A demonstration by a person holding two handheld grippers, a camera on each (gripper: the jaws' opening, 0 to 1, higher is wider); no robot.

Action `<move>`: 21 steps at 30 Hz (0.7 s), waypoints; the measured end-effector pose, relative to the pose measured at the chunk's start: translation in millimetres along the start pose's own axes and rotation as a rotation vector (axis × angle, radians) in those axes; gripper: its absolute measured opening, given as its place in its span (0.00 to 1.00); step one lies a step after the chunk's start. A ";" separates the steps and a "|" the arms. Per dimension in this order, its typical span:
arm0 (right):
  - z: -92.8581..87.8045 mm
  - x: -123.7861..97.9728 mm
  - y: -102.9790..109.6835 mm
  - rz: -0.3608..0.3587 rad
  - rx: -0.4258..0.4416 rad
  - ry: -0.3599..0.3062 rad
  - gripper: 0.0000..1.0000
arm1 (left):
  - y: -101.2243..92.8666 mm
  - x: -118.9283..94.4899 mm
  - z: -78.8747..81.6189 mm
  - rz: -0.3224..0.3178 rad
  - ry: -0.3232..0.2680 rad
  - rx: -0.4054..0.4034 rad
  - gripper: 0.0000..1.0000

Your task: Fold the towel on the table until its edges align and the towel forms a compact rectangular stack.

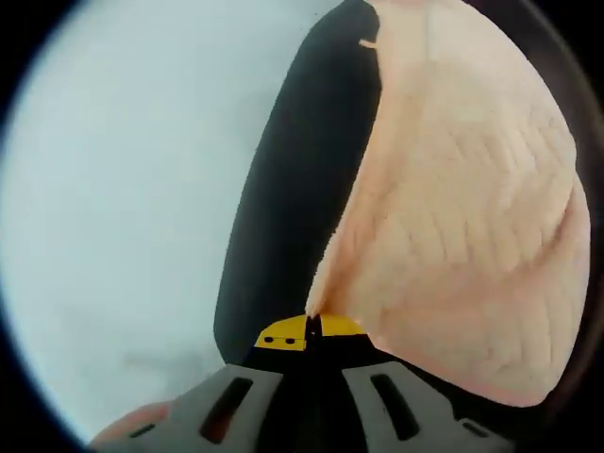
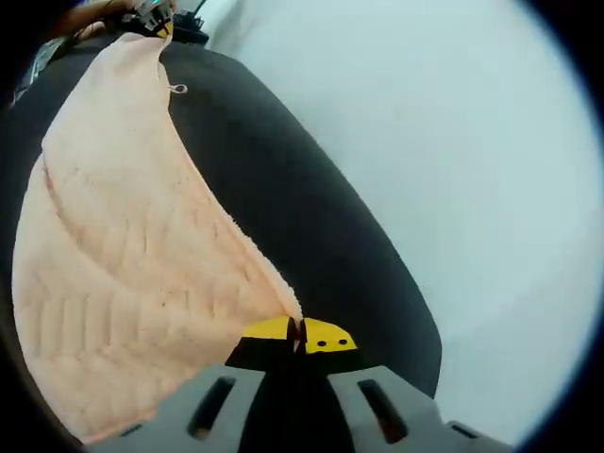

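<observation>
I have both tongs clamped on the peach towel [image 1: 462, 236]: the left tongs [image 1: 310, 330] pinch one corner, the right tongs [image 2: 297, 335] pinch another. The towel hangs stretched between them above the dark tabletop [image 2: 311, 217], and in the right gripper view the left tongs [image 2: 156, 24] show at its far corner.

The towel [image 1: 462, 236] is pale peach, with a faint ribbed, herringbone-like weave. The counter [image 2: 311, 226] beneath is black. Each gripper's jaws are grey with yellow tips marked by small dark dots. The background is pale grey-white.
</observation>
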State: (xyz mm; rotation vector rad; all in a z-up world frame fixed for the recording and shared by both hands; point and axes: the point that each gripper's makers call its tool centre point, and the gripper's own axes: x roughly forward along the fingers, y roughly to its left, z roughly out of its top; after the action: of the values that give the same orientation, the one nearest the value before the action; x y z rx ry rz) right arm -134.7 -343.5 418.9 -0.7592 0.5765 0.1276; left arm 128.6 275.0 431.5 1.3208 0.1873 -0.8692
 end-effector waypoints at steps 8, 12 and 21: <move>-7.9 2.5 6.7 0.014 0.054 -0.028 0.00 | -15.3 4.9 -10.9 -0.020 -0.039 -0.075 0.00; -10.1 5.5 11.6 0.028 0.025 0.006 0.04 | -21.3 7.3 -12.8 -0.024 -0.028 -0.047 0.01; -4.5 -96.5 -9.8 -0.084 0.045 -0.125 0.14 | 53.4 -102.5 -48.3 0.319 0.055 -0.134 0.19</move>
State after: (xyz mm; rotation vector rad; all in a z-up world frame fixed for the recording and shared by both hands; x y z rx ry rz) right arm -214.6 -344.6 474.0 -0.7255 0.4272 0.0834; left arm 109.9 363.6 518.1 1.2086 0.0730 -0.5418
